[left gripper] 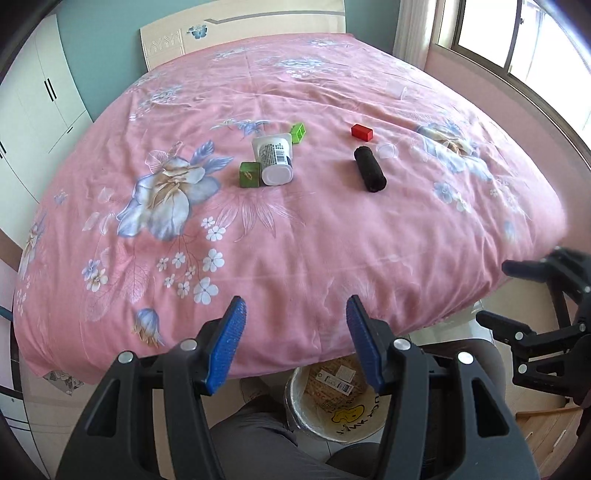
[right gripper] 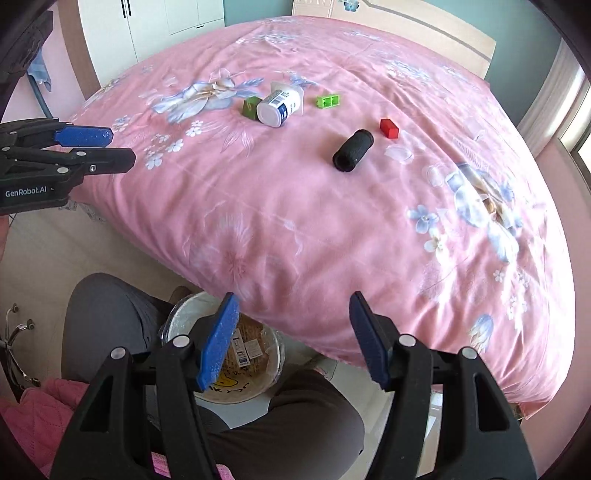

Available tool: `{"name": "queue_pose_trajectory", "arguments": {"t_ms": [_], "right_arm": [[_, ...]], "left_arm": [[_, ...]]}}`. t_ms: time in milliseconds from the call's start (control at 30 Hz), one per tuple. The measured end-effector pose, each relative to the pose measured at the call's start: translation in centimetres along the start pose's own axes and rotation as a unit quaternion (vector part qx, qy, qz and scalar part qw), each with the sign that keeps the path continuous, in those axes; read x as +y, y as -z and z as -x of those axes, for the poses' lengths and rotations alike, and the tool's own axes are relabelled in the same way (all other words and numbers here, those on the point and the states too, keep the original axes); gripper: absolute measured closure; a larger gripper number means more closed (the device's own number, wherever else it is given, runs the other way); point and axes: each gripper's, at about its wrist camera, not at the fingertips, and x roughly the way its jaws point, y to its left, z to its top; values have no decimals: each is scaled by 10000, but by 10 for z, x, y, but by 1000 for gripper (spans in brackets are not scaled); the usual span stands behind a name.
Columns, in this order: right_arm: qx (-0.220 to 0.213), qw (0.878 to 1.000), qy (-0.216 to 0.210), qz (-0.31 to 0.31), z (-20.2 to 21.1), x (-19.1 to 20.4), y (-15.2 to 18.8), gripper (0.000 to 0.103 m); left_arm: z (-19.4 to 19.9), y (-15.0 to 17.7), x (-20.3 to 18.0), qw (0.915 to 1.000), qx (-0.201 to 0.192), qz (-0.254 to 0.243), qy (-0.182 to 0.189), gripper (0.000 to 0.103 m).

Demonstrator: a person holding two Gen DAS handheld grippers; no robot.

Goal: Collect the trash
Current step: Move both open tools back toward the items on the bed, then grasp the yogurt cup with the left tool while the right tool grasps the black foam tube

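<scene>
On the pink flowered bedspread lie a white yogurt cup on its side, a dark green box touching it, a light green block, a red block, a black foam roll and a clear plastic scrap. The same items show in the right wrist view: cup, roll, red block. My left gripper is open and empty over the bed's near edge. My right gripper is open and empty above the trash bin.
The lined trash bin stands on the floor between the person's grey-trousered knees and holds paper scraps. White wardrobes stand at left, a window at right. The headboard is at the far end. A pink cloth lies low left.
</scene>
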Motion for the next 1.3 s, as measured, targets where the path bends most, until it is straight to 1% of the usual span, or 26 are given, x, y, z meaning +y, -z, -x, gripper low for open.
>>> {"name": "queue_pose_trajectory", "arguments": {"t_ms": [100,300,433,533,600,700,800,933,1033,1133,1233,1300], "right_arm": [[-120,9999,-10,-7,5,-8,-23,40],[-371,9993,106,6,12,-24,-70,40],[-472,9988,138,-48,7,-37,-97,40],[-471,9987,71,-201,-4,-47,-114,40],[-430,9986,6,-305,-14,-53,-123,40],[-402,9986,36,-335,-29,-58,-133,40],[-268,9987,-75,-435,-50,-66,-143,40],[-31,9979,-116,-631,-85,-74,-155,40],[121,9960,-167,-869,-112,-82,-162,40],[239,9939,-73,-1077,-137,-91,-168,40],[387,9907,-61,-1300,-161,-101,-172,40],[465,9877,-61,-1489,-175,-108,-174,40]], "left_arm": [[-3,-21,1,10000,-17,-23,-30,44],[-18,-61,4,10000,0,18,41,44],[-34,-87,5,10000,63,49,-13,44],[-49,-106,6,9999,122,59,-75,44],[-61,-118,9,9997,200,122,-61,44],[-81,-137,16,9988,376,303,86,44],[-99,-153,21,9982,436,399,50,44],[-126,-172,26,9969,572,532,47,44],[-148,-183,27,9961,676,572,16,44],[-170,-189,28,9947,784,655,134,44],[-191,-195,27,9941,875,645,60,44],[-202,-198,25,9941,914,585,-59,44]]}}
